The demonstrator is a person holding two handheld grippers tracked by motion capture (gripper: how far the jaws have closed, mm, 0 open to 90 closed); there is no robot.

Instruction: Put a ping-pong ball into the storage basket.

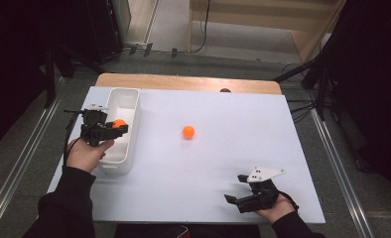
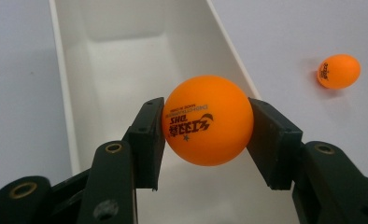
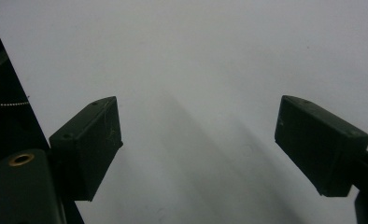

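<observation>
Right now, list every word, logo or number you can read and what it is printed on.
"DHS", upside down, with a star: on the held orange ball between the left gripper jaws.
Smaller line beside it: too small to read.
Print on the loose orange ball: too blurred.

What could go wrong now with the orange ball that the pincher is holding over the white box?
The left gripper pinches the held ball only at two small spots on its round sides, so it might squirt out and miss the white bin. If dropped from up there, it could bounce back out, since the bin looks empty and hard. The other ball sits loose on the table and might roll if bumped.
</observation>
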